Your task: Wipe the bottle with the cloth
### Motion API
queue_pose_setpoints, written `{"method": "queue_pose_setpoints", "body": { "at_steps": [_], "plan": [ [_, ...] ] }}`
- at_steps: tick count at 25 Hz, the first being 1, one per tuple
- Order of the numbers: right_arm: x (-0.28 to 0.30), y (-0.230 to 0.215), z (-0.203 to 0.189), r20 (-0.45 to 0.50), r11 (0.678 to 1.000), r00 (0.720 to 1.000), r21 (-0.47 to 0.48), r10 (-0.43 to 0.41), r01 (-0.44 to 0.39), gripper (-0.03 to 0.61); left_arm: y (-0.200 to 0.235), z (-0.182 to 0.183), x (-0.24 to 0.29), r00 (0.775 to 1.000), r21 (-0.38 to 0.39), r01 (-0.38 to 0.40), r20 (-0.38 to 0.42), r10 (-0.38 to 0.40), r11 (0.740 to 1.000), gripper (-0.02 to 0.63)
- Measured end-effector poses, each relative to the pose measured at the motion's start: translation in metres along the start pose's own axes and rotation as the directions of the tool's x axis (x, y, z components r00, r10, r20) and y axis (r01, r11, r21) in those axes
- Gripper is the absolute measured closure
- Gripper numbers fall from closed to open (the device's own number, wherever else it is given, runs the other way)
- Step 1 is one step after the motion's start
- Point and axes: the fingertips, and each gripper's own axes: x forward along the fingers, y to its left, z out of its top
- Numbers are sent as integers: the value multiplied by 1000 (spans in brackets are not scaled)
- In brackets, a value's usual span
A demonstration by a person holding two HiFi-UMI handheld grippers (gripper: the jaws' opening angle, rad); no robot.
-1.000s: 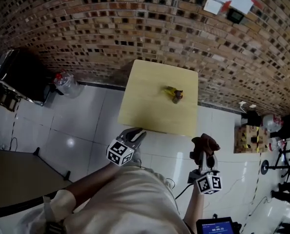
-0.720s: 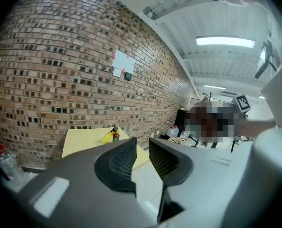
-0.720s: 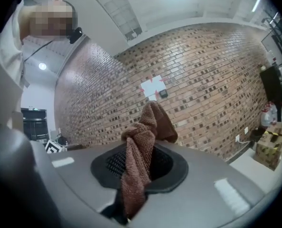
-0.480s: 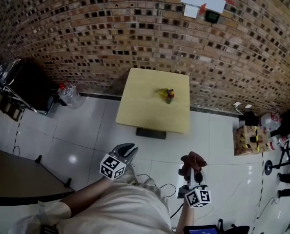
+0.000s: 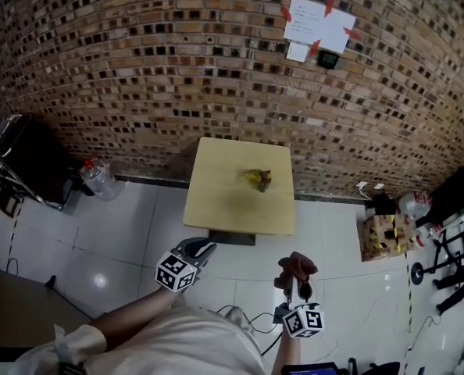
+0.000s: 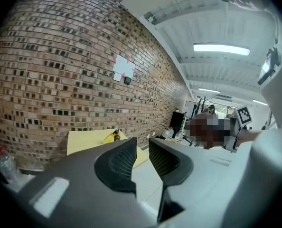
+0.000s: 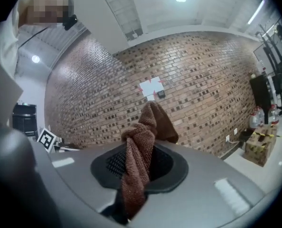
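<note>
While both grippers hover low in the head view over the tiled floor (image 5: 130, 217), the left gripper (image 5: 203, 247), lower left of centre, has its jaws drawn together with nothing between them. The right gripper (image 5: 294, 286), lower right of centre, is clamped on a brown cloth (image 5: 296, 266) that bunches up past its jaws. Higher, at mid-frame, is a yellow counter (image 5: 220, 205), well apart from both. The bottle (image 5: 264, 181) sits toward its upper right, just beside a yellow thing (image 5: 252, 176). Behind rises a brick wall (image 5: 138, 69).

The pale wooden table (image 5: 220, 198) carries a small bottle (image 5: 264, 180) beside something yellow (image 5: 252, 176).
</note>
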Motion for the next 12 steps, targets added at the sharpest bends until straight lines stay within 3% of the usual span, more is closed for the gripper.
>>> {"method": "queue_pose_setpoints", "body": {
  "at_steps": [5, 12],
  "plan": [
    [34, 50, 14, 34, 999, 999, -33, 5, -4, 512, 36, 13, -19, 999, 28, 34, -10, -34, 999, 520],
    [44, 82, -7, 24, 999, 1000, -38, 9, -8, 514, 77, -24, -39, 998, -35, 13, -56, -14, 999, 520]
  ]
}}
